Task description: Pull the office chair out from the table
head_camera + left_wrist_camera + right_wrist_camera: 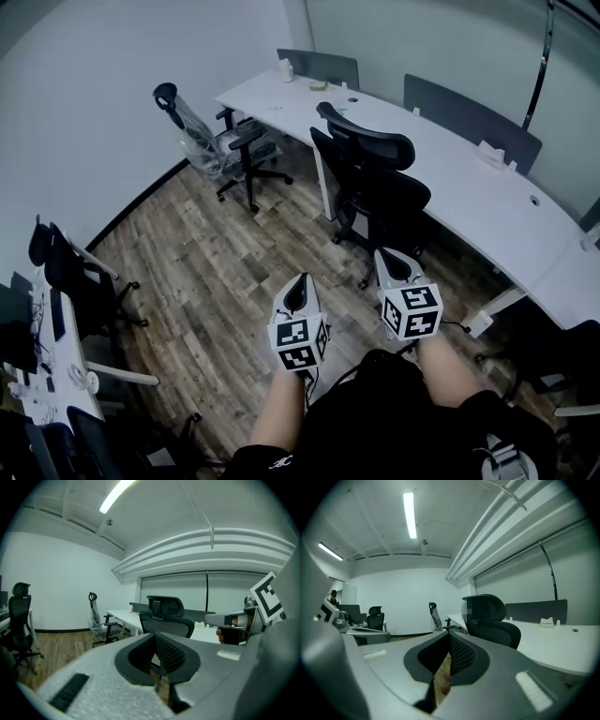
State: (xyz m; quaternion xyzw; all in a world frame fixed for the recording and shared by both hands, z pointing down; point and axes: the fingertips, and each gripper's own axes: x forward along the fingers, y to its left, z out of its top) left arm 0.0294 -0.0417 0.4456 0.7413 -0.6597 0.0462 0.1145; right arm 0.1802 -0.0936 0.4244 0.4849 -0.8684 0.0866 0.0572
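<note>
A black office chair [370, 178] with a headrest stands pushed in at the long white curved table [487, 202], its back toward me. My left gripper [299, 284] and right gripper [394, 259] hang side by side above the wooden floor, a short way from the chair, both pointing at it. Both are shut with nothing between the jaws. In the left gripper view the chair [165, 617] rises just beyond the closed left gripper [157, 643], and in the right gripper view the chair [493, 620] stands right of the closed right gripper [449, 652]. Neither gripper touches the chair.
A second chair wrapped in clear plastic [217, 141] stands at the table's far left end. Another black chair [77, 279] and a cluttered desk [45, 380] sit at the left. Grey partition panels [473, 117] line the table's far side. Small items lie on the table.
</note>
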